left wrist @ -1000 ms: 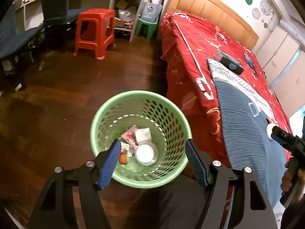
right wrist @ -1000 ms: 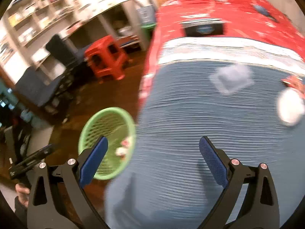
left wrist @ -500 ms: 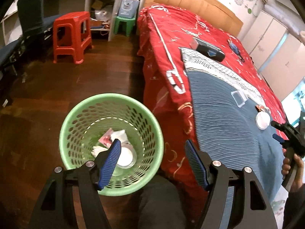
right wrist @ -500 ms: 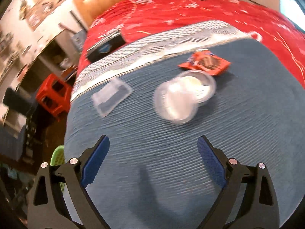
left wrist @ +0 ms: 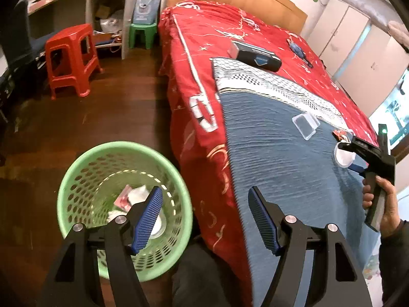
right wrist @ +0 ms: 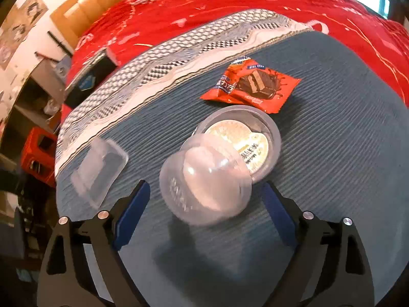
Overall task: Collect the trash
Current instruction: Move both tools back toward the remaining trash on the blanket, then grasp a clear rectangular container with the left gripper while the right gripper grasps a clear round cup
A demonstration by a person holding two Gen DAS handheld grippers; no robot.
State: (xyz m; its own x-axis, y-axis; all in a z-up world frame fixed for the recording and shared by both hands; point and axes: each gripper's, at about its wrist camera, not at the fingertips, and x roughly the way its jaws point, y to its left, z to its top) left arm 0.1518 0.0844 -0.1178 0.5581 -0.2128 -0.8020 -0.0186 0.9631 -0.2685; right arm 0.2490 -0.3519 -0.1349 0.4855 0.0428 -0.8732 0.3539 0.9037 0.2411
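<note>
A green perforated trash basket (left wrist: 76,168) stands on the wood floor beside the bed, with several pieces of trash (left wrist: 127,197) inside. My left gripper (left wrist: 204,217) is open and empty, above the basket's right rim and the bed edge. My right gripper (right wrist: 204,209) is open, straddling a clear round plastic cup (right wrist: 207,179) that leans on a second round tub with a foil lid (right wrist: 245,143) on the blue blanket (right wrist: 332,133). A red wafer wrapper (right wrist: 250,87) lies just behind them. A clear rectangular tray (right wrist: 99,168) lies to the left; it also shows in the left wrist view (left wrist: 305,124).
A black box (left wrist: 255,56) lies on the red bedspread (left wrist: 204,51). A red stool (left wrist: 71,58) and a green stool (left wrist: 143,33) stand on the floor by the shelves. A dark chair (left wrist: 15,38) is at far left. Wardrobes (left wrist: 358,43) stand behind the bed.
My right gripper has moved in close over the bed until the clear cup sits between its fingers. My left gripper has shifted right, from over the basket toward the bed edge.
</note>
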